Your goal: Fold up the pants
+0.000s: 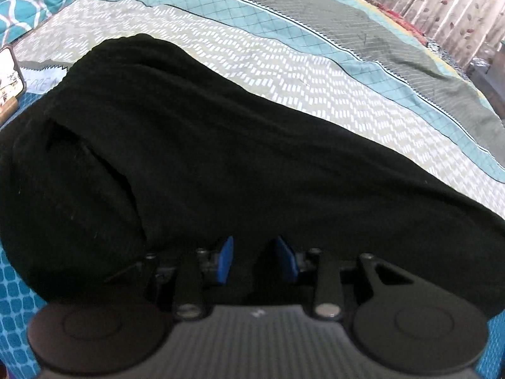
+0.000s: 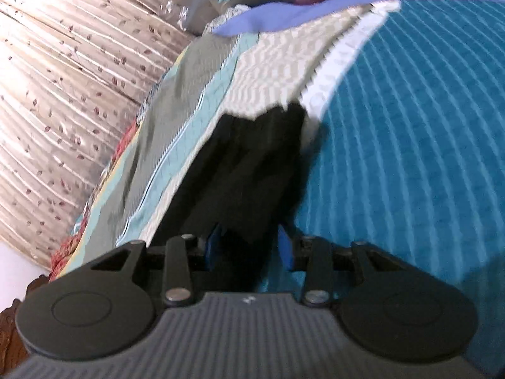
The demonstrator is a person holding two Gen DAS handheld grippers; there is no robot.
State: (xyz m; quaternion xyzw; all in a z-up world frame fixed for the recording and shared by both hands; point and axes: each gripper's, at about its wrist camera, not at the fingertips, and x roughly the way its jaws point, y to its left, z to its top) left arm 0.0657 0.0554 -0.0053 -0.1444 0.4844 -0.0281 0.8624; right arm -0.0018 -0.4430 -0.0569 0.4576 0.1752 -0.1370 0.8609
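The black pants (image 1: pixel 221 164) lie spread across the patterned bedspread (image 1: pixel 284 72), filling the middle of the left wrist view. My left gripper (image 1: pixel 255 252) sits at the near edge of the pants, its blue fingers (image 1: pixel 225 260) a little apart with black cloth between them. In the right wrist view a narrow hanging end of the pants (image 2: pixel 252 164) runs away from my right gripper (image 2: pixel 249 240), whose blue fingers (image 2: pixel 285 246) close on the cloth. This view is motion-blurred.
A phone or framed object (image 1: pixel 8 75) lies at the left edge of the bed. Patterned pillows (image 1: pixel 34 3) are at the far left. A leaf-print curtain (image 2: pixel 63 94) hangs beyond the bed. A teal blanket (image 2: pixel 410 126) covers the right side.
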